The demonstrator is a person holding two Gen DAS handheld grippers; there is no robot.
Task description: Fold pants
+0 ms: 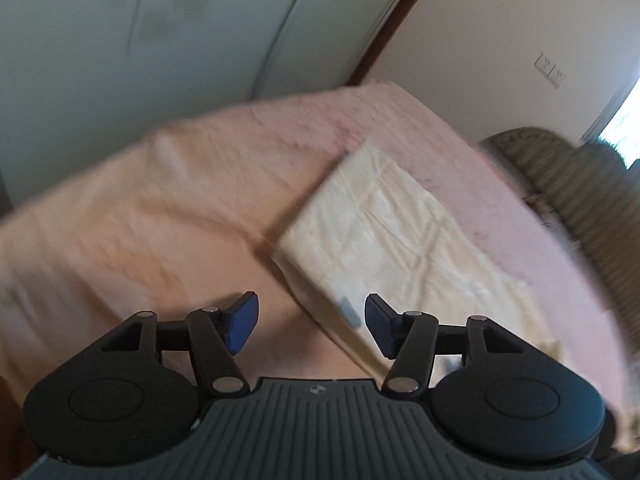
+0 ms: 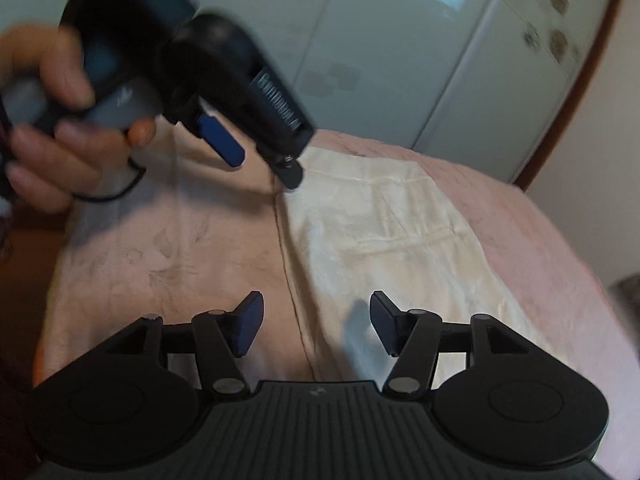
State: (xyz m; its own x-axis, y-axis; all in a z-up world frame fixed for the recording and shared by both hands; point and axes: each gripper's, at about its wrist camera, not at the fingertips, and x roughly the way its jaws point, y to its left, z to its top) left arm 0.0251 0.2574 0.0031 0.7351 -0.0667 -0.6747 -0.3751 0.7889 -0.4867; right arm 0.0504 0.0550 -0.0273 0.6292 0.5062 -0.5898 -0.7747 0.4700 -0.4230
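Pink bedspread (image 1: 160,200) blurred; pants (image 1: 400,240) partly cropped.

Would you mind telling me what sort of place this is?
Most likely a bedroom: a bed with a pink bedspread, a pale wardrobe behind it, and cream folded pants lying on it.

Bed (image 2: 160,248) left of pants (image 2: 380,240) bare; wardrobe (image 2: 360,40) behind

- A bedroom in a home.
- A bed (image 1: 160,208) under a pink cover fills the room.
- Pale wardrobe doors (image 2: 400,60) stand behind it.
- A wall switch (image 1: 550,70) and a bright window (image 1: 624,124) to one side.
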